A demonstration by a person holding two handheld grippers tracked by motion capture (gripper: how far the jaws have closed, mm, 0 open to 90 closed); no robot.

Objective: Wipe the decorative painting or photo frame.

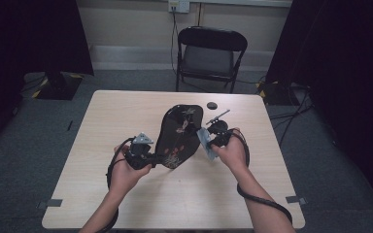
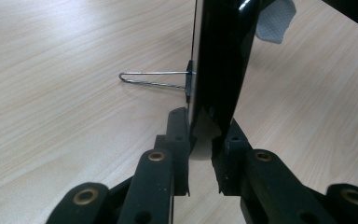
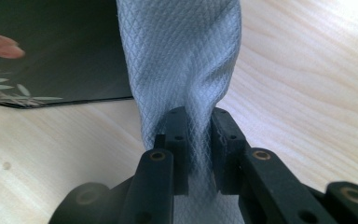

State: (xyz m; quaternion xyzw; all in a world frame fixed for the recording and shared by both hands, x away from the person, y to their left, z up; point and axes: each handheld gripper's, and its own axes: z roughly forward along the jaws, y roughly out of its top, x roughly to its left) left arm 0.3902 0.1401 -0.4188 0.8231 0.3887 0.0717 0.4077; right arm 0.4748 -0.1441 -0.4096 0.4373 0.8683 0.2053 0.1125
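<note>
High view: the left claw (image 1: 156, 158) pinches the near rim of a glossy black oval tray with painted flowers (image 1: 179, 133), tilted up off the pale wooden tabletop (image 1: 126, 116), long axis running away from the person. The right claw (image 1: 209, 143) grips a grey quilted cloth (image 1: 207, 141) beside its right edge; wiping looks barely begun.

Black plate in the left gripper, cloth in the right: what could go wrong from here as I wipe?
1. The left gripper pinches the black plate by its thin edge alone; a push from the cloth might twist it loose.
2. The plate's wire stand sticks out just above the table and could snag.
3. The right gripper holds the cloth bunched, so hard jaw tips might touch the glossy face.
</note>
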